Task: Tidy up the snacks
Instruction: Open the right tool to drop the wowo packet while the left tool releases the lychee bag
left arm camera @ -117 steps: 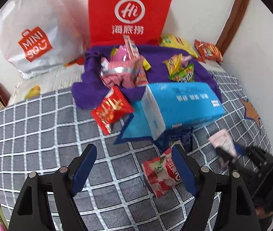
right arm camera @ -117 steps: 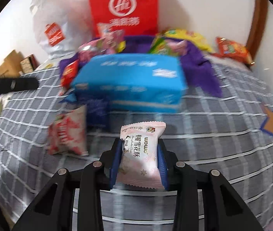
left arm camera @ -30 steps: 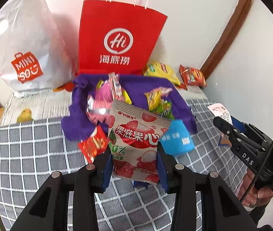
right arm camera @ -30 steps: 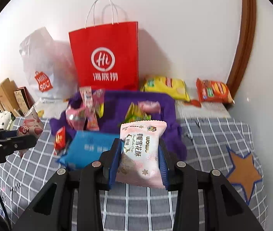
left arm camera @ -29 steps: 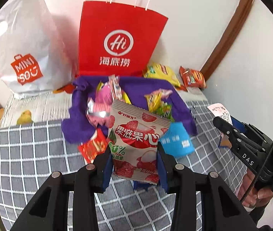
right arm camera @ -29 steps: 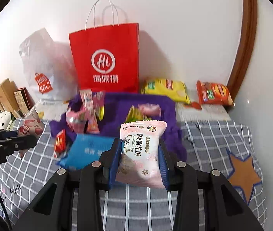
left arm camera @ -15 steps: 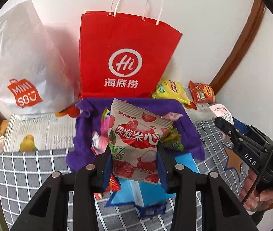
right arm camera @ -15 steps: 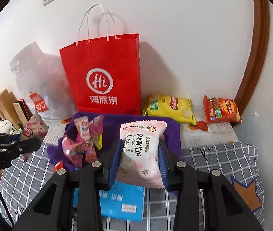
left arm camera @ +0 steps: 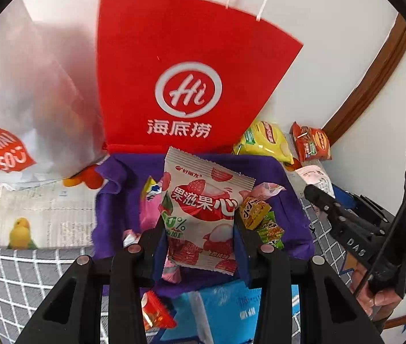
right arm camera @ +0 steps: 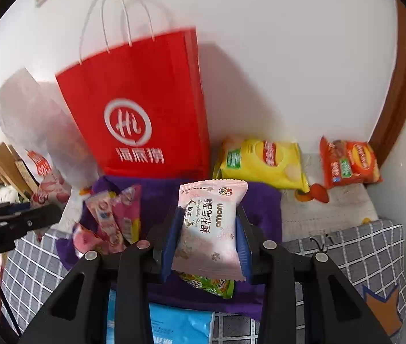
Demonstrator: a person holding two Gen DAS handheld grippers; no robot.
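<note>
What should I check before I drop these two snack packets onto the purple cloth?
1. Left hand-held gripper shut on the lychee packet: ok.
2. Right hand-held gripper shut on the pink packet: ok.
3. Both packets above the purple cloth: ok.
4. Bare cloth to land on: cannot tell; small snacks already lie there.
5. Red paper bag upright behind the cloth, out of the way: ok.
6. The two grippers apart: ok.
</note>
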